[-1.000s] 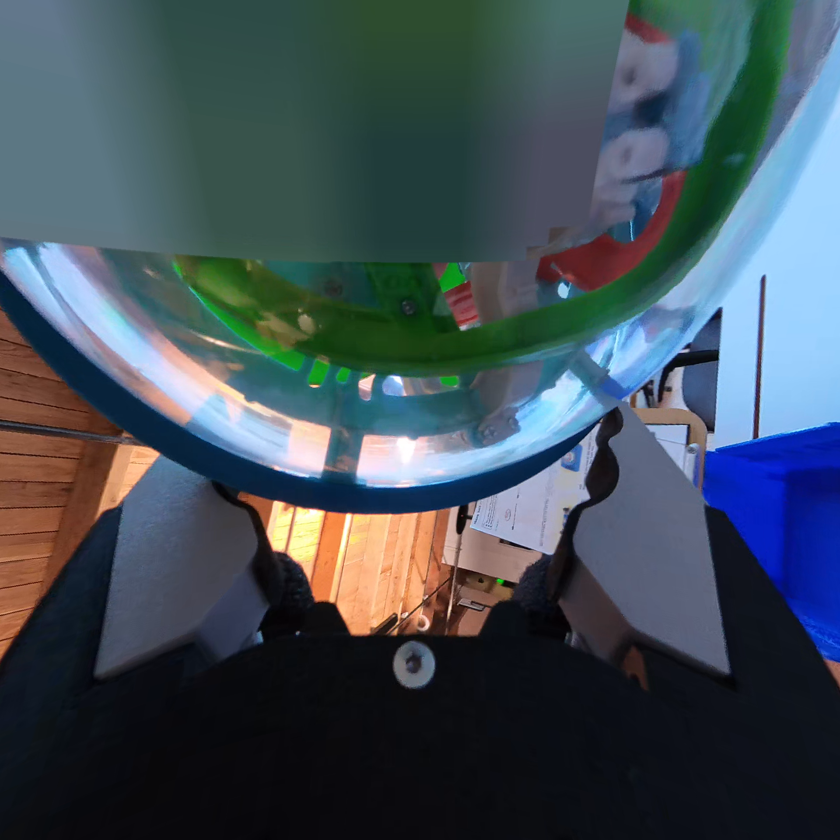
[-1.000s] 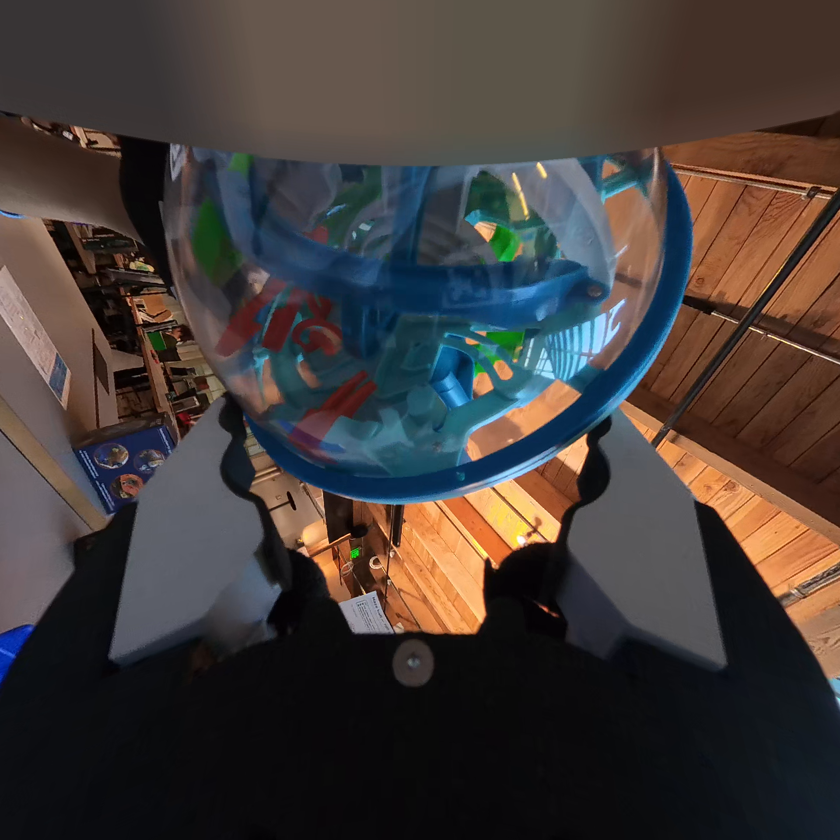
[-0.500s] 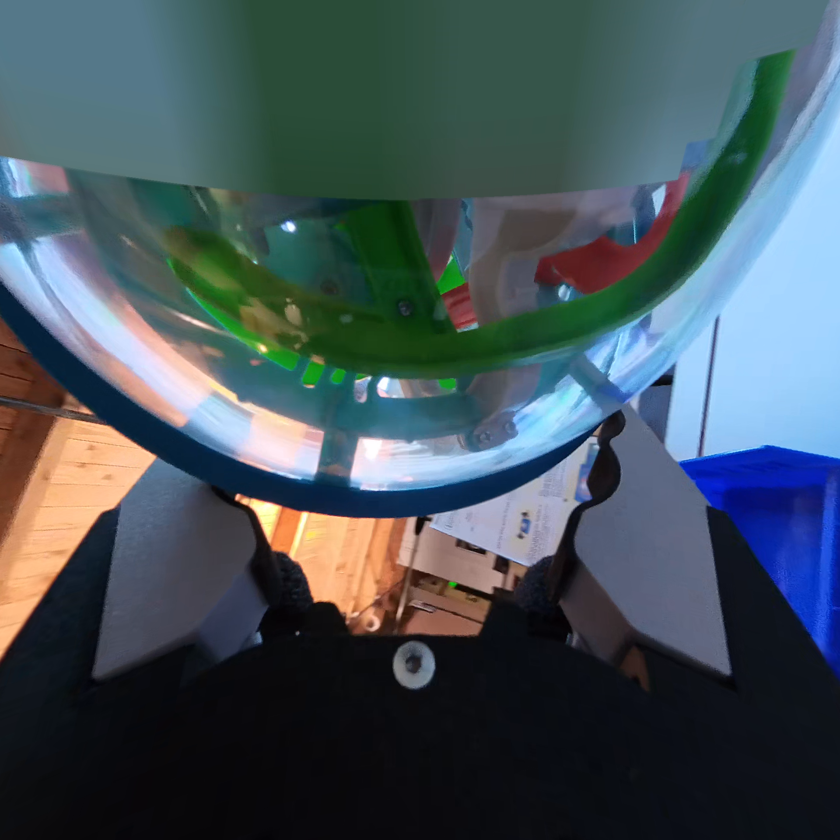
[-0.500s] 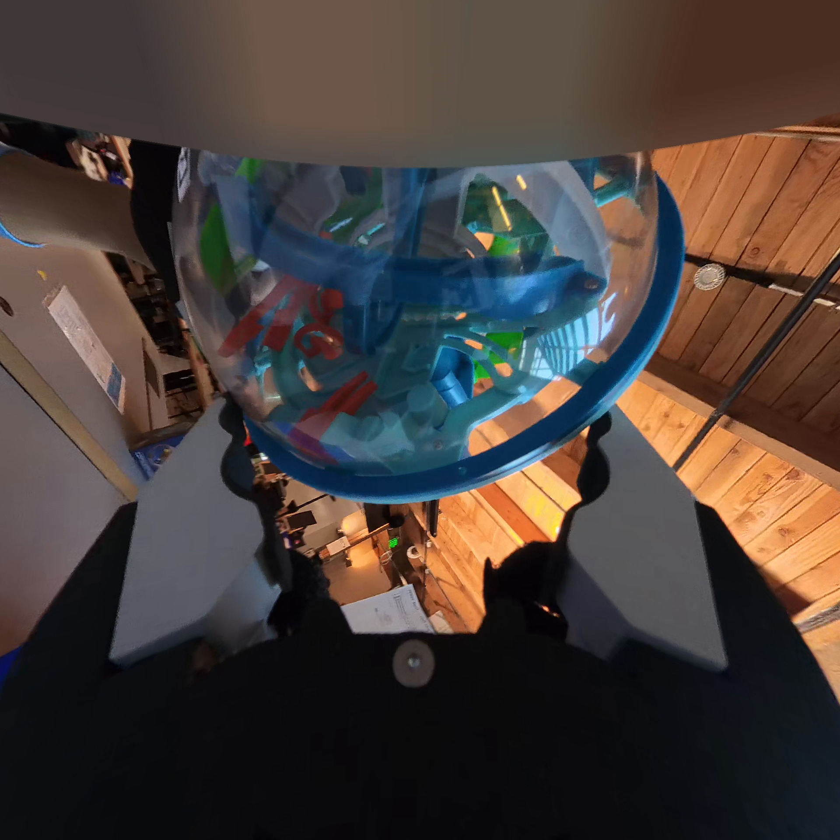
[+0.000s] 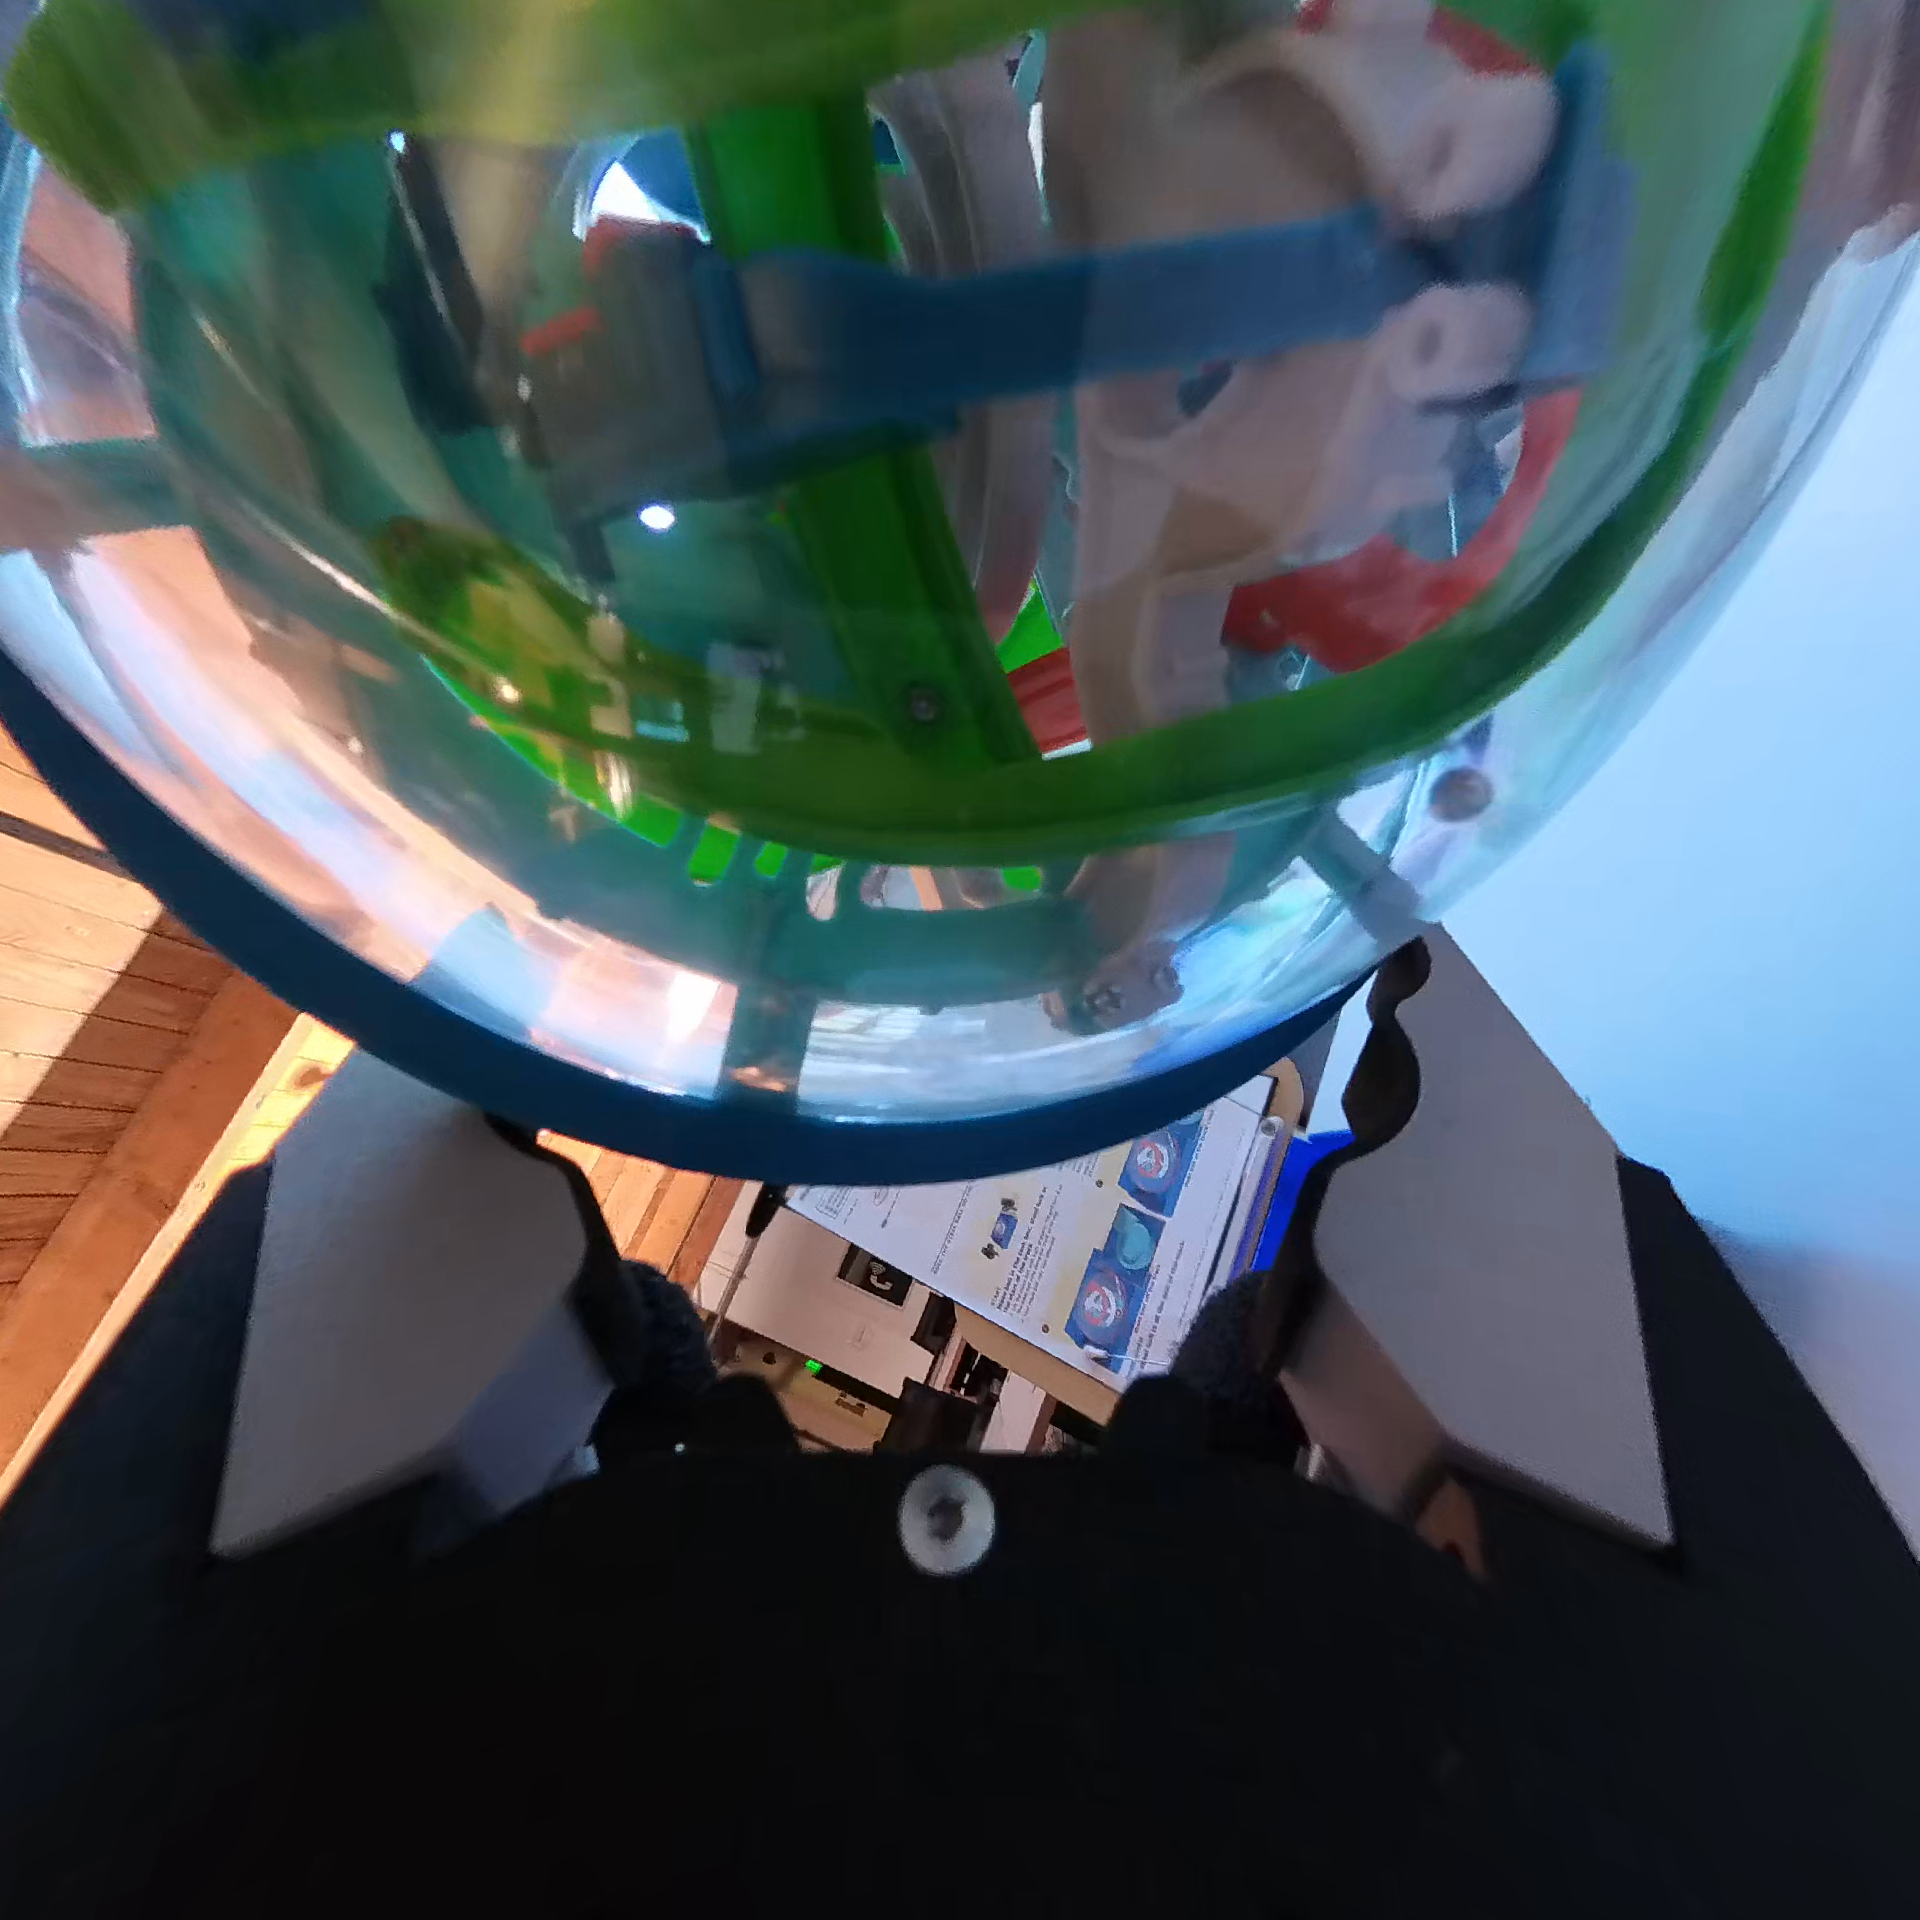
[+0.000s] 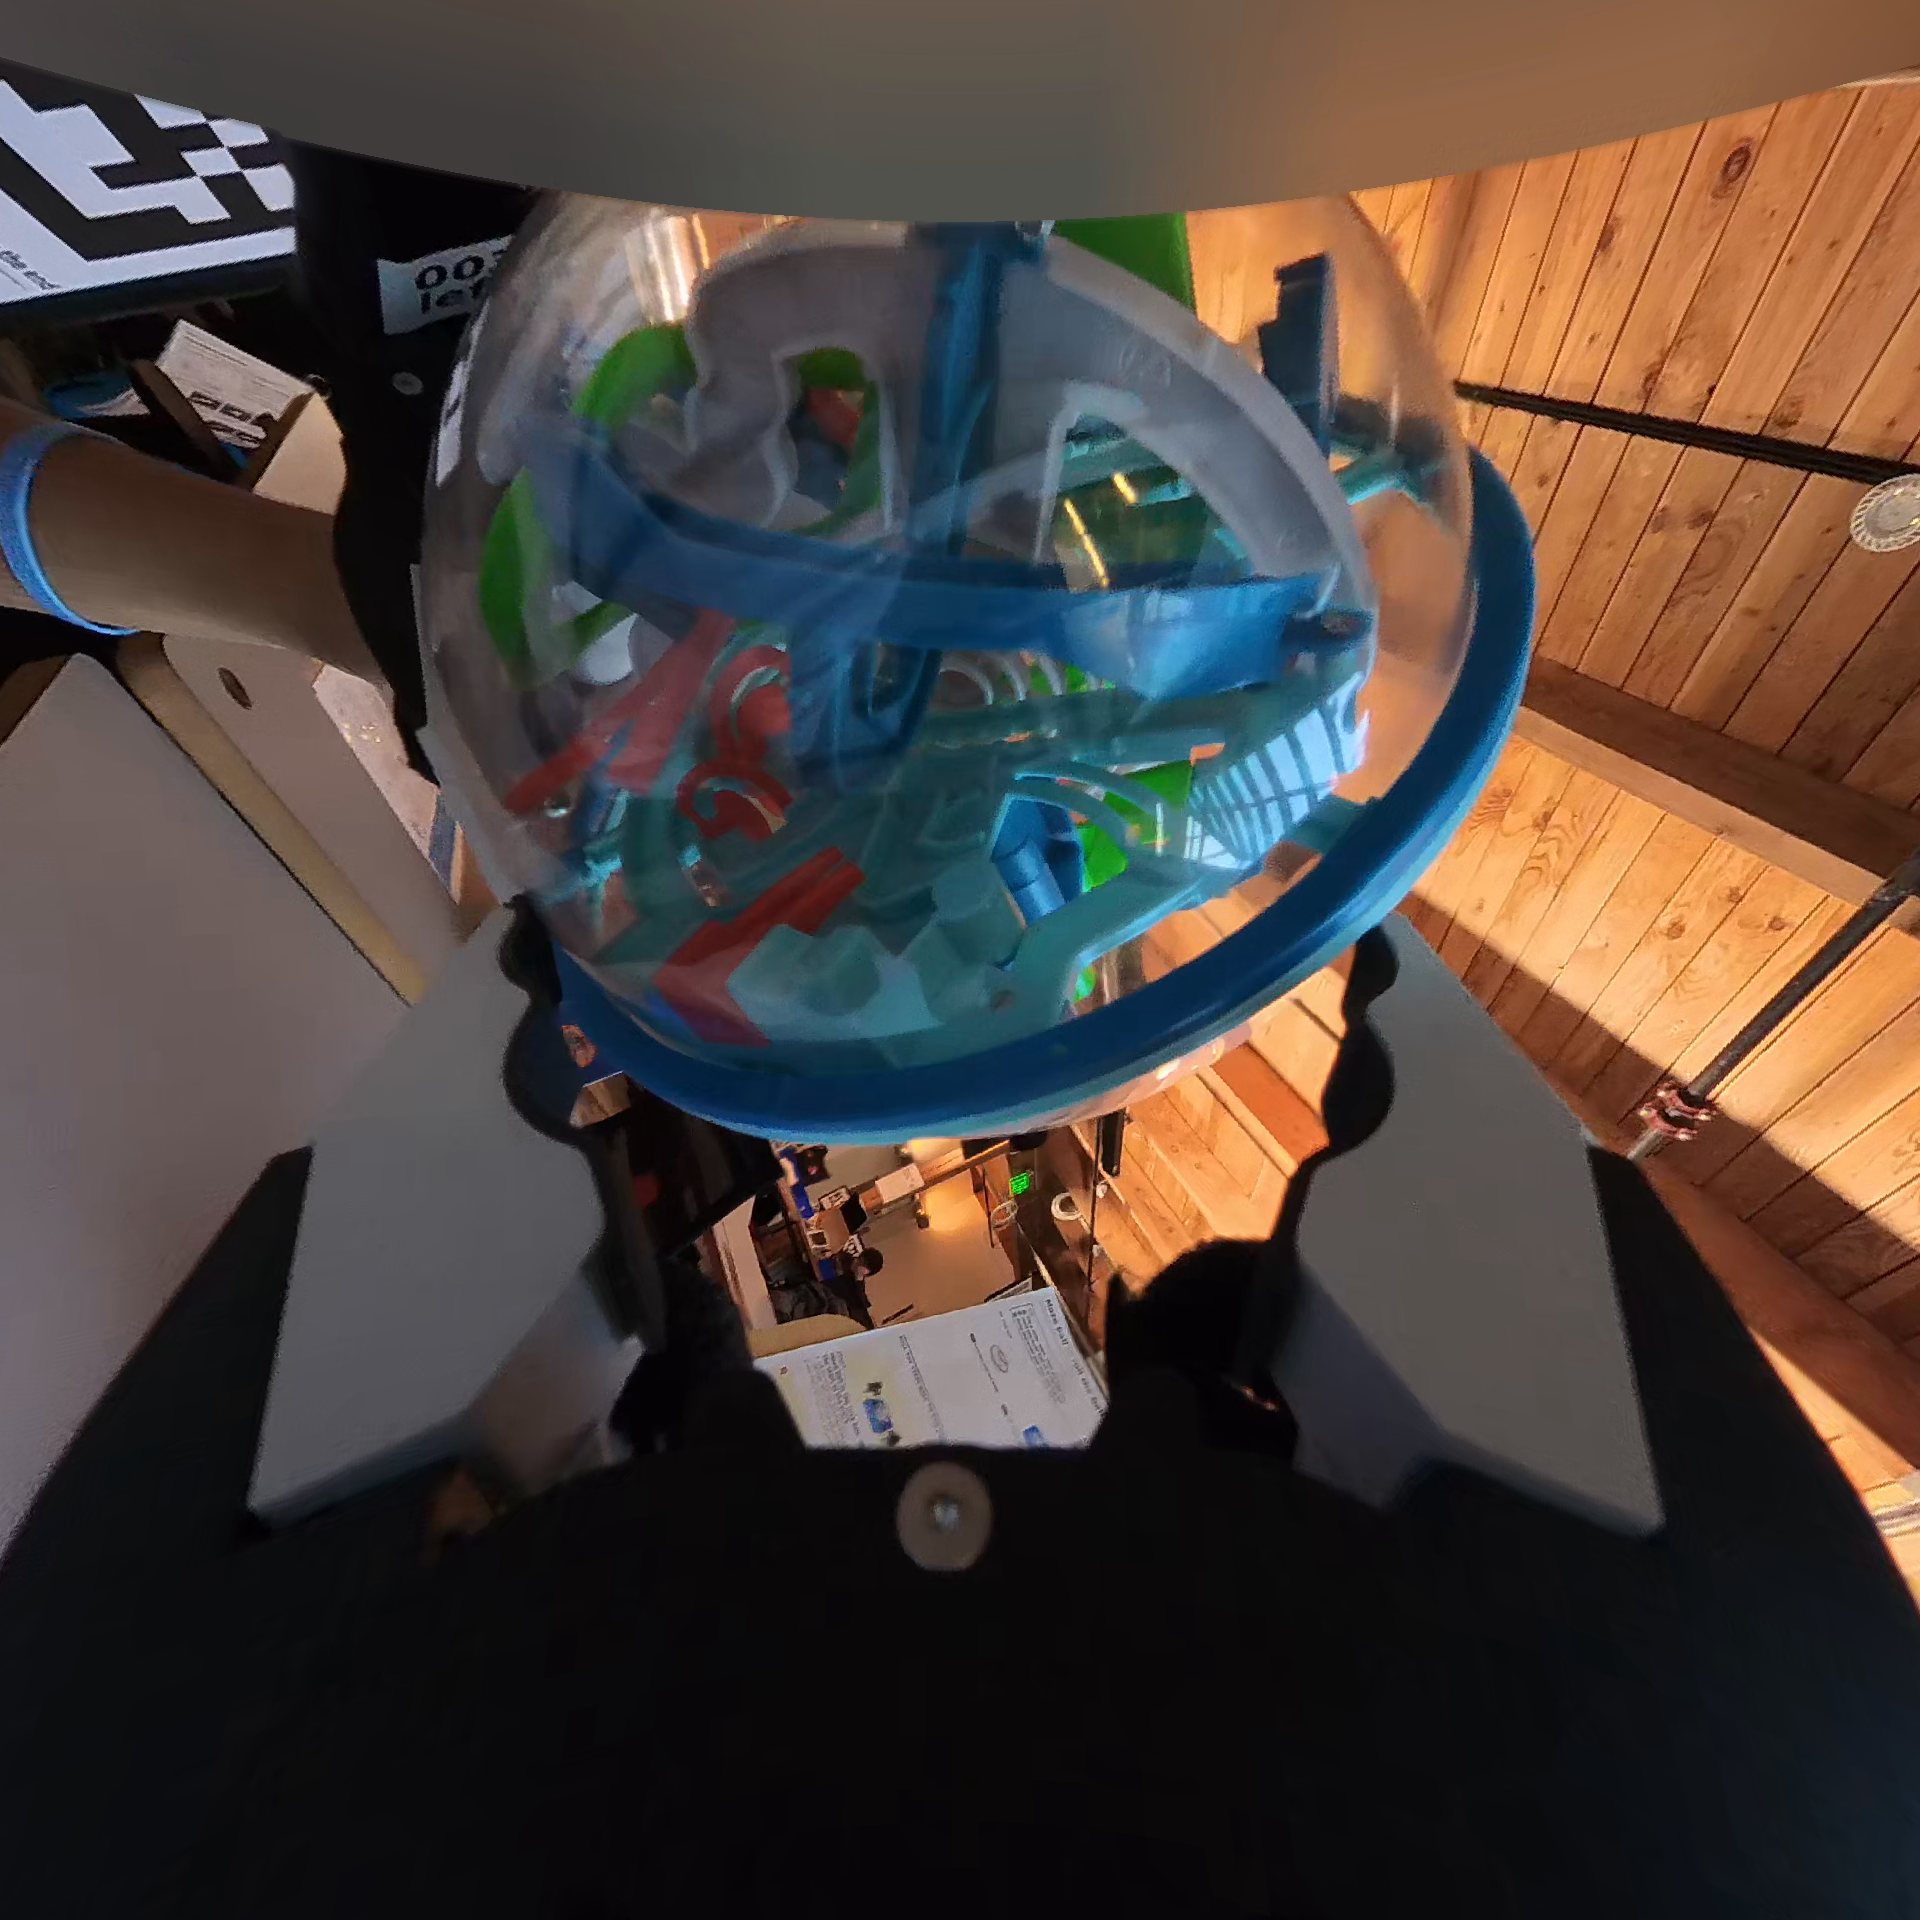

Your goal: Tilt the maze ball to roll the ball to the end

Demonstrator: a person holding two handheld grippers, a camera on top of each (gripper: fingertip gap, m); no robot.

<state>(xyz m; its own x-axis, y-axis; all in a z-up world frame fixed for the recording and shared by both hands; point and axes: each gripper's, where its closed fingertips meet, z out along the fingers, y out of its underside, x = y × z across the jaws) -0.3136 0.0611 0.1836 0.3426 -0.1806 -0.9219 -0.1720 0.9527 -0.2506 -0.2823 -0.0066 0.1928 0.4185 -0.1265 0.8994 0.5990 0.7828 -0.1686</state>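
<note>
Printed instruction sheet (image 5: 1049,1257) – writing too small to read, black-and-white marker panel (image 6: 125,177), small white label (image 6: 436,286)

The left gripper (image 5: 940,1049) has its jaws spread wide, grey fingers (image 5: 416,1226) angled outward and pointing upward. The right gripper (image 6: 940,977) is likewise spread wide, its fingers (image 6: 1455,1195) pointing upward too.

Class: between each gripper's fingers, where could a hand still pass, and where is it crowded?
Free: the gap under the maze ball, between the left gripper fingers, and likewise at the right gripper. Crowded: the fingertips, where the ball's blue ring sits between both pairs.
</note>
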